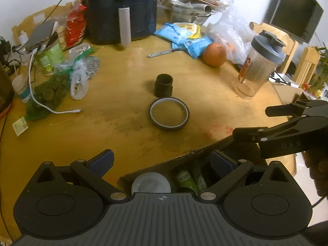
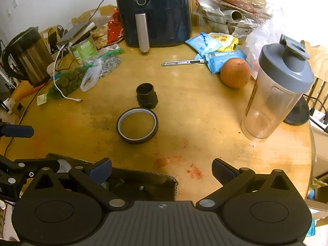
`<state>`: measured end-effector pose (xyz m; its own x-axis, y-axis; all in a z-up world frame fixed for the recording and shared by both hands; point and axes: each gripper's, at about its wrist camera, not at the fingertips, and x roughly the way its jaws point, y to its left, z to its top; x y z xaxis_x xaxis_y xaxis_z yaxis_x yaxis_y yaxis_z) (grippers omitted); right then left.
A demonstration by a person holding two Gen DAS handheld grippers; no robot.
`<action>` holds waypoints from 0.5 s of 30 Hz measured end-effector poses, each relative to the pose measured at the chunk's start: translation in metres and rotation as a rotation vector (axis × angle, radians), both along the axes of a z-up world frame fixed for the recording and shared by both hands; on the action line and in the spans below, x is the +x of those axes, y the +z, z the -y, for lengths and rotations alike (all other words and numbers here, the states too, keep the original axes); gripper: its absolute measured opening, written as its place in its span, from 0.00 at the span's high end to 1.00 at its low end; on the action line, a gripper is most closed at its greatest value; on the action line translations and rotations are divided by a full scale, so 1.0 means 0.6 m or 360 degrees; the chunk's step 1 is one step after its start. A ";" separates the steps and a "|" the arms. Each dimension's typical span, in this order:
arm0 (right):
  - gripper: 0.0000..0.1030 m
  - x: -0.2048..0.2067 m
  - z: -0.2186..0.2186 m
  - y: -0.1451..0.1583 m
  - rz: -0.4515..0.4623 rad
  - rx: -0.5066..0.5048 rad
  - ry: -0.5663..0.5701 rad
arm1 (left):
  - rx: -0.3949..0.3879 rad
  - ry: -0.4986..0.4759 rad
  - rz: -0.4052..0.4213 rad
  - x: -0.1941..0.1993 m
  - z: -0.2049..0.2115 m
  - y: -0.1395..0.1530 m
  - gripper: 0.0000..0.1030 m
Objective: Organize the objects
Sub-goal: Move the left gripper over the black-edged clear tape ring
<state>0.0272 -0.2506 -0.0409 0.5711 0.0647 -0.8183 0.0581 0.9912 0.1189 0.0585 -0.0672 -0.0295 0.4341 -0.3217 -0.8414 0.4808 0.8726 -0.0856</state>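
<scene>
A dark tape roll lies flat mid-table, also in the right wrist view. A black pipe fitting stands just behind it, seen too in the right wrist view. A cardboard box sits at the near edge and holds a white lid and a green packet. My left gripper is open and empty above the box. My right gripper is open and empty over the table's front edge, beside the box.
A shaker bottle stands at the right, an orange behind it. A blue air fryer, kettle, green can, snack packets, a utility knife and a white cable crowd the back and left.
</scene>
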 end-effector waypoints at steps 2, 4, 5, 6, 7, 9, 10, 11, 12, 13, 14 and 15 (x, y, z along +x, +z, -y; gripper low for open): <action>0.00 0.003 0.001 -0.002 -0.0008 -0.0005 -0.0009 | 0.0002 -0.0015 0.0014 0.006 0.003 -0.001 0.01; 0.00 0.006 0.003 -0.002 -0.0010 -0.0009 -0.0024 | -0.0014 -0.0044 0.0013 0.014 0.007 -0.002 0.01; 0.00 0.008 0.004 -0.001 -0.0010 -0.0011 -0.0031 | -0.0018 -0.0052 0.0018 0.018 0.009 -0.002 0.01; 0.00 0.010 0.005 -0.001 -0.0011 -0.0012 -0.0036 | -0.0022 -0.0058 0.0027 0.023 0.011 -0.001 0.01; 0.00 0.012 0.007 0.000 -0.0012 -0.0017 -0.0042 | -0.0031 -0.0069 0.0031 0.029 0.013 0.000 0.01; 0.00 0.017 0.010 0.003 -0.0010 -0.0030 -0.0056 | -0.0057 -0.0099 0.0040 0.040 0.018 0.002 0.01; 0.00 0.019 0.012 0.005 -0.0009 -0.0037 -0.0063 | -0.0061 -0.0106 0.0047 0.046 0.021 0.003 0.01; 0.00 0.023 0.014 0.007 -0.0005 -0.0043 -0.0072 | -0.0060 -0.0113 0.0055 0.053 0.023 0.005 0.01; 0.00 0.025 0.017 0.009 -0.0002 -0.0047 -0.0078 | -0.0061 -0.0122 0.0060 0.059 0.025 0.006 0.01; 0.00 0.029 0.019 0.011 0.0000 -0.0051 -0.0084 | -0.0063 -0.0132 0.0065 0.066 0.028 0.006 0.01; 0.00 0.032 0.021 0.014 0.0004 -0.0055 -0.0090 | -0.0065 -0.0141 0.0070 0.074 0.030 0.007 0.01; 0.00 0.036 0.024 0.016 0.0011 -0.0061 -0.0096 | -0.0068 -0.0151 0.0075 0.081 0.033 0.008 0.01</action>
<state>0.0489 -0.2648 -0.0312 0.5786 -0.0014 -0.8156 0.1171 0.9898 0.0814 0.1072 -0.0869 -0.0245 0.4390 -0.3983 -0.8054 0.5655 0.8190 -0.0969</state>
